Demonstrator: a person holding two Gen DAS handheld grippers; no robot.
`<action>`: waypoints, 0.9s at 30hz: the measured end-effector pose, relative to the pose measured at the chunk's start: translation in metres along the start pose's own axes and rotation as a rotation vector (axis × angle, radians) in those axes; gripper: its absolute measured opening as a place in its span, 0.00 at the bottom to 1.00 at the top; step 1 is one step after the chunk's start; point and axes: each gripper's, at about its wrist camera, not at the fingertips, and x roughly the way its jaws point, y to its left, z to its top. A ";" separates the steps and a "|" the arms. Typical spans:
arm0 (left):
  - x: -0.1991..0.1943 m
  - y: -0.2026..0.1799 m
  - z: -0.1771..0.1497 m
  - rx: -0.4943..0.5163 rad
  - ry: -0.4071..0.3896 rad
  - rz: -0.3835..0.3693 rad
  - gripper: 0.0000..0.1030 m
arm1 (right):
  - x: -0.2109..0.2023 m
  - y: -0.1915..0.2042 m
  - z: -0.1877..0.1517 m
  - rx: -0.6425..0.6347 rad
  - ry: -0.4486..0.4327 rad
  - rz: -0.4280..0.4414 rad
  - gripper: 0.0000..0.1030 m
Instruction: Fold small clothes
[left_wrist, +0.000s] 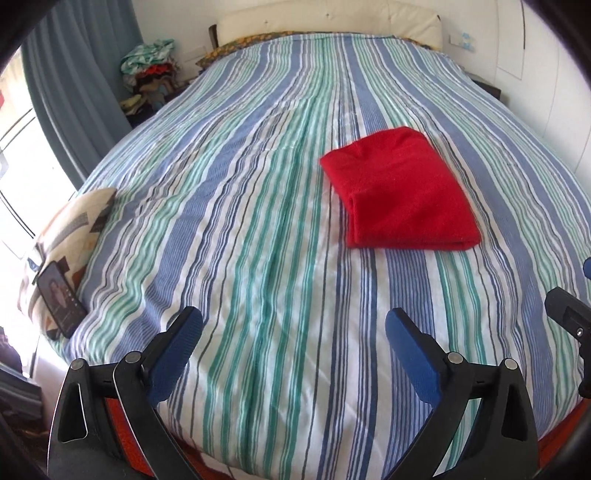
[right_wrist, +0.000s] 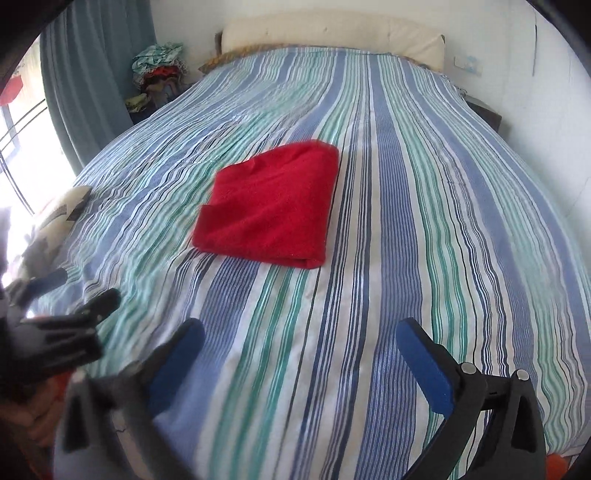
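A red cloth (left_wrist: 400, 192) lies folded into a flat rectangle on the striped bed cover (left_wrist: 240, 229). It also shows in the right wrist view (right_wrist: 271, 206), in the middle of the bed (right_wrist: 424, 240). My left gripper (left_wrist: 293, 326) is open and empty, well short of the cloth and to its left. My right gripper (right_wrist: 301, 339) is open and empty, also short of the cloth, near the bed's front edge. The left gripper shows blurred at the left edge of the right wrist view (right_wrist: 70, 317).
A patterned cushion (left_wrist: 74, 229) with a phone (left_wrist: 61, 299) leaning on it sits at the bed's left edge. A pile of clothes (left_wrist: 151, 74) stands beside the headboard (left_wrist: 328, 22). A blue curtain (left_wrist: 77, 81) hangs at the left.
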 end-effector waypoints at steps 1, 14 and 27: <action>-0.002 0.002 0.001 -0.005 0.002 0.004 0.97 | -0.004 0.003 0.002 -0.004 -0.007 0.002 0.99; -0.030 0.014 0.017 -0.018 0.030 -0.093 0.99 | -0.030 0.025 0.012 -0.034 0.015 0.013 0.99; -0.048 0.003 0.020 0.026 0.018 -0.076 0.99 | -0.056 0.036 0.023 -0.063 0.027 -0.064 0.99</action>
